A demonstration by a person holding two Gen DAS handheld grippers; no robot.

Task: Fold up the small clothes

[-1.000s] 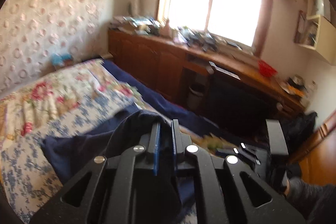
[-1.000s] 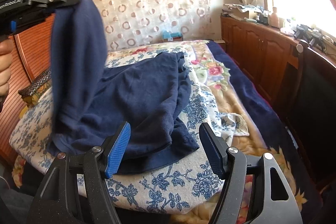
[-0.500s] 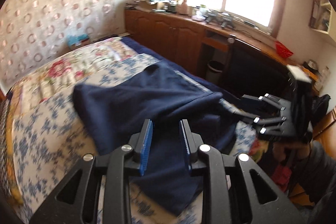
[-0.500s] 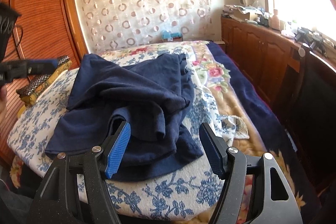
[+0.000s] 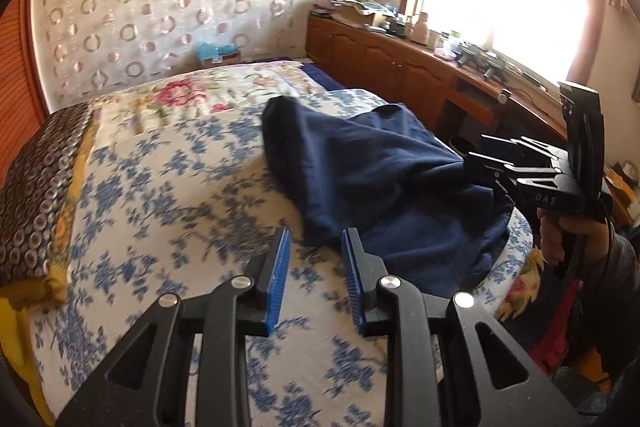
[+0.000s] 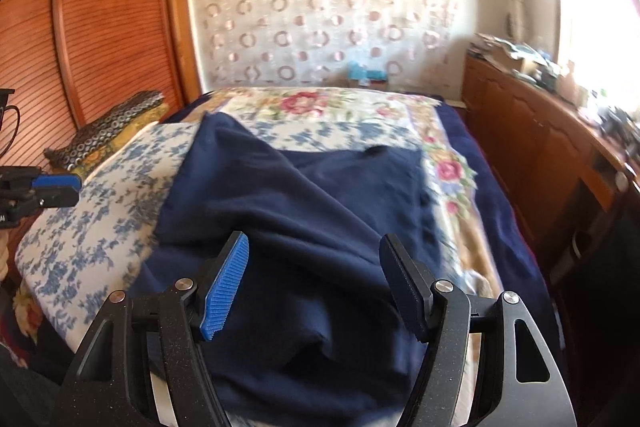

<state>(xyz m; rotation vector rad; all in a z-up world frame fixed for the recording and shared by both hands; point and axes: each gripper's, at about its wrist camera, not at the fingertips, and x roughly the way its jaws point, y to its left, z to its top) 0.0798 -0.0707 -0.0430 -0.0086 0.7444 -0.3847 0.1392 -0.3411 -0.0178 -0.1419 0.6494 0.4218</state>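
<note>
A crumpled navy garment (image 5: 380,167) lies in a heap on the bed's blue-flowered sheet (image 5: 160,195). My left gripper (image 5: 316,233) hovers over the sheet just left of the garment's near edge. Its jaws stand a little apart with nothing between them. In the right wrist view the left gripper (image 6: 56,187) shows at the left edge, clear of the garment (image 6: 300,207). My right gripper (image 6: 315,237) is open wide just above the garment's near folds, and its pads press on nothing. In the left wrist view the right gripper (image 5: 480,149) reaches in from the right, held by a hand (image 5: 568,235).
A dark patterned cushion (image 5: 36,187) lies at the bed's left side. A wooden cabinet (image 6: 540,147) with a cluttered top runs under the window on the right. A slatted wooden wardrobe (image 6: 100,27) stands on the left. A small blue box (image 5: 218,53) sits by the far wall.
The left gripper, first shut on the lifted garment, has let it go and moved left and down over the sheet. The garment has dropped in a heap. The right gripper has moved over it.
</note>
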